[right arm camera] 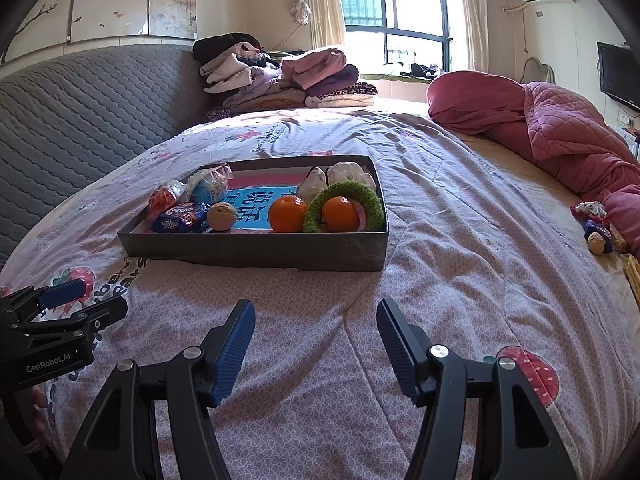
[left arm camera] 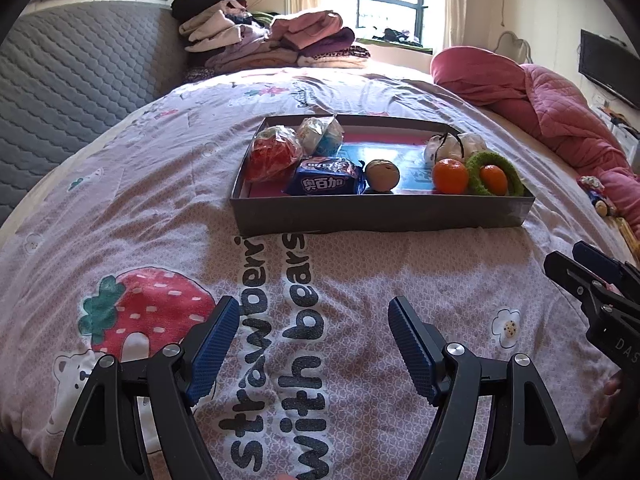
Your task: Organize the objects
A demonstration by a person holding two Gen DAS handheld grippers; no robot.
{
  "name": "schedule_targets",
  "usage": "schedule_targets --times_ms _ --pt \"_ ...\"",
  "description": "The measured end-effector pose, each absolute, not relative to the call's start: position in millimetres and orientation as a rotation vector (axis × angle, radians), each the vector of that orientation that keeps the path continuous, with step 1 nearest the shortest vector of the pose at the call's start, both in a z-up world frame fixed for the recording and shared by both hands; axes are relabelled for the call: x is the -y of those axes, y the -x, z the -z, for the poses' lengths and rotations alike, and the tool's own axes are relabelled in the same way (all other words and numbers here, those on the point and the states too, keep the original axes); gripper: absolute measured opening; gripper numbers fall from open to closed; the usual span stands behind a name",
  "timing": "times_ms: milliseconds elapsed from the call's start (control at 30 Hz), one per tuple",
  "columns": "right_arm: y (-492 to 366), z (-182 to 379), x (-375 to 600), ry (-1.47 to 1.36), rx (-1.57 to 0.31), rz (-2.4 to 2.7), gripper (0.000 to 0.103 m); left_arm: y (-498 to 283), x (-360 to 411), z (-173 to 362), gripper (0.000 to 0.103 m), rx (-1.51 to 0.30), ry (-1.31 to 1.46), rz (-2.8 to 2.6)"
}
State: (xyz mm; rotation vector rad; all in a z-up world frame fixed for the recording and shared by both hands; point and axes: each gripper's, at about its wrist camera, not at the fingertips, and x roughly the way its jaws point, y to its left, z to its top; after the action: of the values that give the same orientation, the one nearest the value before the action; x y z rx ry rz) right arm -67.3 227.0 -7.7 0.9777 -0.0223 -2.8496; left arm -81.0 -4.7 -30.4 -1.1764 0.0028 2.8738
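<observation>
Left wrist view puts my left hand-held gripper (left arm camera: pixel 308 308) nearest, its blue pads spread apart over the printed quilt (left arm camera: pixel 360 280) with nothing between them; the right hand-held gripper (right arm camera: pixel 316 312) stands just as wide and empty beside it. As I judge it, the first hazard is the quilt itself: it is soft and wrinkled, so a fingertip driven low could snag the fabric and drag the tray (left arm camera: pixel 380 212) with it. Bare quilt lies between both tools and the tray's near wall, which gives me good room to approach, though the two hand-held grippers sit close enough to knock together if both converge on one item. Inside the tray, the wrapped snacks, including the blue packet (left arm camera: pixel 326 178), crowd the left end, a walnut-like ball (left arm camera: pixel 383 176) sits mid-front, and two oranges (left arm camera: pixel 450 176) press against the green ring (left arm camera: pixel 496 172) on the right. Reaching over the wall could tip the light tray or roll an orange. Farther right, a loose toy (right arm camera: pixel 596 232) lies near the bed's edge beside the pink blanket (right arm camera: pixel 560 128), where a nudge could send it off.
</observation>
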Motion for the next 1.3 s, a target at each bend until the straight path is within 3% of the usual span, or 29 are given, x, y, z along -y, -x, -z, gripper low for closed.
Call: schedule_targets --times_ms 1300 --pt "70 25 -224 -1.028 0.019 2.833 0.063 87 9 37 0.078 0.012 1.179 -2.876"
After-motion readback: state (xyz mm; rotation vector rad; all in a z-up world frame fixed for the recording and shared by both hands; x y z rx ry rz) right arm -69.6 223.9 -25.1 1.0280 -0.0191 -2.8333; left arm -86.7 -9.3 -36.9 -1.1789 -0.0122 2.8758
